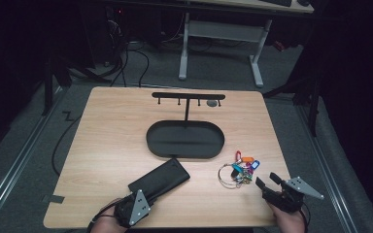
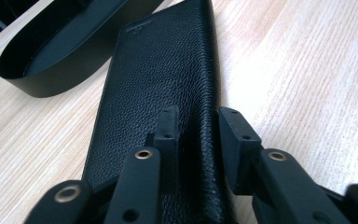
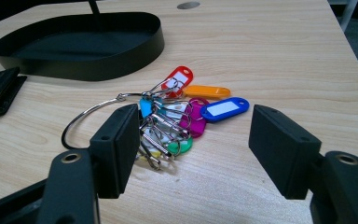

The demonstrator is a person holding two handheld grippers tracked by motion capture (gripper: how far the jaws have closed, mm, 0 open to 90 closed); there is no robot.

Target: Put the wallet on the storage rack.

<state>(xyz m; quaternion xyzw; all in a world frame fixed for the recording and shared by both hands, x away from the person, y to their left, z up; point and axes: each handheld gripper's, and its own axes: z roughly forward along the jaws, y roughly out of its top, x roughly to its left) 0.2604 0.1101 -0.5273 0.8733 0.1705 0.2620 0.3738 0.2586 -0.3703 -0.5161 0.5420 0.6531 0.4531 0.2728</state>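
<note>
Indoors, pale wooden table (image 1: 111, 126), grey floor (image 1: 24, 145)

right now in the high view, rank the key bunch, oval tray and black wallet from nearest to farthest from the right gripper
1. key bunch, just ahead and left of the right gripper.
2. oval tray, farther up-left at mid-table.
3. black wallet, far left, by the left gripper.

Wallet (image 2: 158, 88): black leather-look cover, pebbled grain, low sheen. Surface (image 2: 307, 70): pale wood-grain laminate, smooth, matt. Tray (image 3: 88, 46): black sheet metal, smooth satin finish. Key bunch (image 3: 177, 116): bright wire ring and steel clips, glossy coloured plastic tags with white paper inserts. Hand-held gripper (image 3: 191, 149): matt black plastic jaws, brass-coloured eyelets.
</note>
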